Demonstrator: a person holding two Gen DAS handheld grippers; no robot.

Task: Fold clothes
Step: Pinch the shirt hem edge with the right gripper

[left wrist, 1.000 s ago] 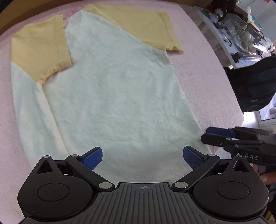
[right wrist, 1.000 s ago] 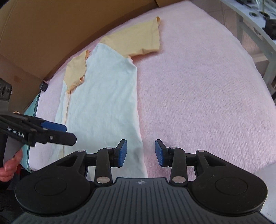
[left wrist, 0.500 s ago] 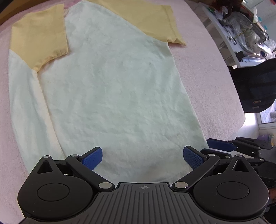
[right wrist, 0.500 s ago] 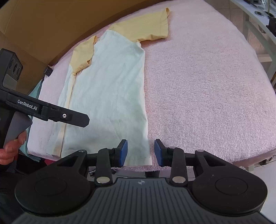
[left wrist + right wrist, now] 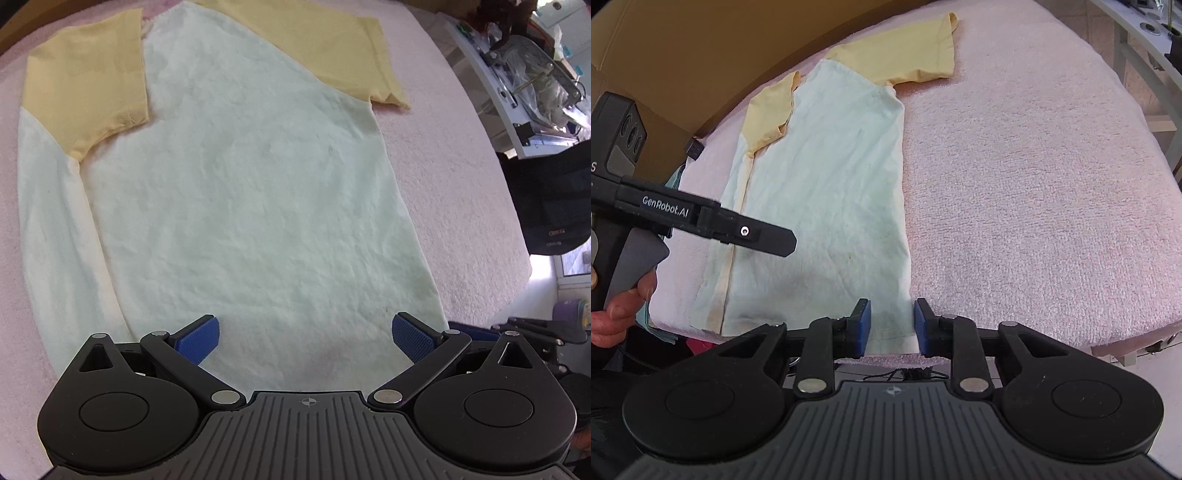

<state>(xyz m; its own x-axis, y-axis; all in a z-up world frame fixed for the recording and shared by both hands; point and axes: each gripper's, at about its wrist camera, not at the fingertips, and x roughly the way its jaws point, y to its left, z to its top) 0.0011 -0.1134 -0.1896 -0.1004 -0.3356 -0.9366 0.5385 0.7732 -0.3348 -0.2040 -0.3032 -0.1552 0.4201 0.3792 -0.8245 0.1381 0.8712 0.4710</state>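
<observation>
On the pink towel-covered table [image 5: 1034, 184], a pale mint shirt [image 5: 240, 206] with yellow sleeves is lying flat, collar end away from the cameras and hem toward the near edge. The left side of the shirt is folded inward, so a narrow strip [image 5: 55, 229] and the left sleeve [image 5: 85, 92] are lying on top of the body. The right sleeve [image 5: 332, 48] is lying spread out onto the towel.

The left gripper [image 5: 306, 336] is hovering over the hem, its jaws spread wide and nothing between the blue pads [image 5: 197, 338]; in the right wrist view it is showing from the side, held in a hand [image 5: 617, 306] at the left edge.

The right gripper [image 5: 892, 325] is sitting at the shirt's near right corner [image 5: 897, 328], where the hem meets the table edge. Its jaws have just been closing and are now standing narrow, with the corner of fabric lying between the pads [image 5: 860, 326]. A small gap is showing on each side of the cloth, so the pads are not pinching it.

To the right of the table, a cluttered white bench [image 5: 517, 74] and a dark bag [image 5: 554, 199] are standing in the background.
</observation>
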